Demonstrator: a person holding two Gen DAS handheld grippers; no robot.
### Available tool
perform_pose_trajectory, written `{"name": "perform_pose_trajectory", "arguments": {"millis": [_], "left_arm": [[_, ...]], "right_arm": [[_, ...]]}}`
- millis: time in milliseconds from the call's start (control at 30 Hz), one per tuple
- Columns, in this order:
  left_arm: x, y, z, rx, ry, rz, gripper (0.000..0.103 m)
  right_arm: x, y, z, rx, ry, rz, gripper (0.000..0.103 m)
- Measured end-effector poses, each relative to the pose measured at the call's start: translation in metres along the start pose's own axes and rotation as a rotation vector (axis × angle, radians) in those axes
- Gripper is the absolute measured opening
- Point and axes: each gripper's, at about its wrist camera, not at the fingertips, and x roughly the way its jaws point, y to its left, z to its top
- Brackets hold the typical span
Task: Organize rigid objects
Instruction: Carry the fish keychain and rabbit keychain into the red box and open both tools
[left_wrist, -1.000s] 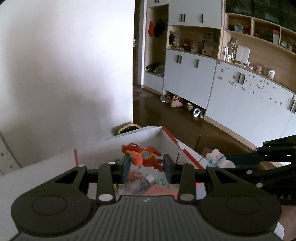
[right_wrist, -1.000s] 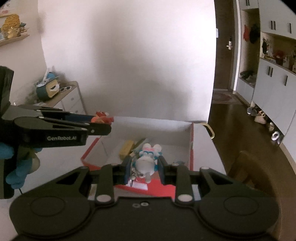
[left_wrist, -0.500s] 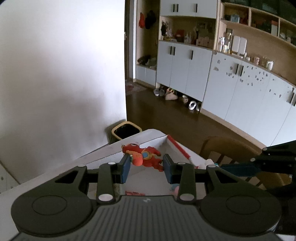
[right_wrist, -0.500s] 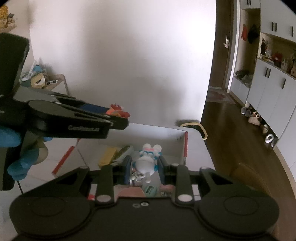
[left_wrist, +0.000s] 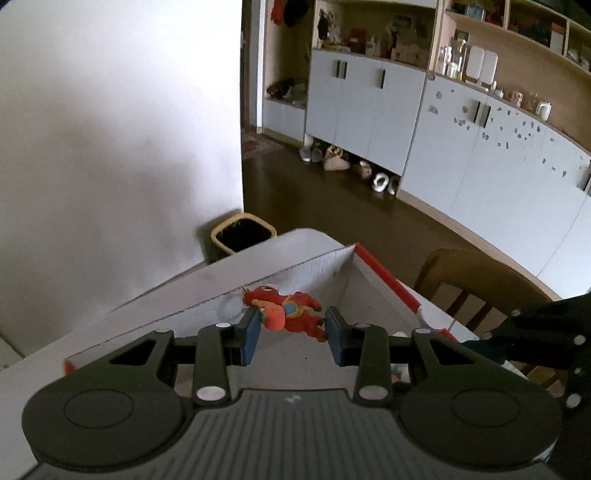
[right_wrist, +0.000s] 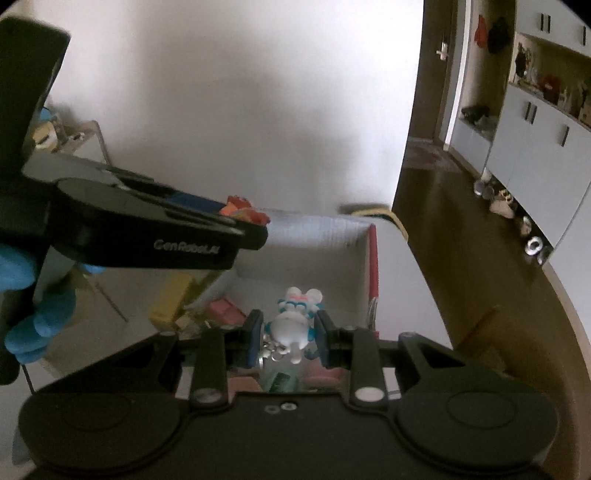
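Right now your left gripper (left_wrist: 291, 338) is clamped on a small red toy figure (left_wrist: 286, 312), held crosswise between the blue pads (left_wrist: 250, 339) above the open white cardboard box (left_wrist: 295, 266). Through the left wrist camera, the box's far corner sits at about 12 o'clock from the toy, with a red-edged rim (left_wrist: 388, 277) running off toward 4 o'clock.

Your right gripper (right_wrist: 290, 338) is closed on a white mouse-like figurine with blue trim (right_wrist: 295, 321), and a small metal key ring (right_wrist: 271, 352) dangles from it against the left pad. It too hangs over the box interior (right_wrist: 325, 266).

Mind what lies beneath: at 10 o'clock from the figurine there is a yellow block (right_wrist: 171, 302), a pinkish-red item (right_wrist: 225, 310) just beside it, and a green-tinted object (right_wrist: 282, 382) directly under the jaws. These are blurred, so you cannot tell exactly what they are.

From the right wrist camera, your left gripper body (right_wrist: 147, 229) crosses the upper left at 10 o'clock, with your blue-gloved hand (right_wrist: 33, 295) on it; the red toy's tip (right_wrist: 242, 210) pokes past its fingers. The two grippers are near each other but apart.

Around you: a yellow-rimmed bin (left_wrist: 243, 232) stands on the floor past the table's far edge, a wooden chair back (left_wrist: 476, 284) sits at 3 o'clock, and shoes (left_wrist: 384, 181) line the base of the white cabinets (left_wrist: 369, 110).
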Motion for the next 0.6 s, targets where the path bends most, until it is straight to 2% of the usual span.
{"name": "perform_pose_trajectory", "arguments": {"millis": [267, 600], "left_arm": [[0.042, 0.000, -0.006, 0.025, 0.078, -0.011, 0.037], [0.081, -0.007, -0.017, 0.074, 0.222, -0.006, 0.038]], "right_arm": [[0.032, 0.001, -0.002, -0.006, 0.070, -0.002, 0.028], [0.056, 0.011, -0.015, -0.036, 0.142, 0.002, 0.028]]}}
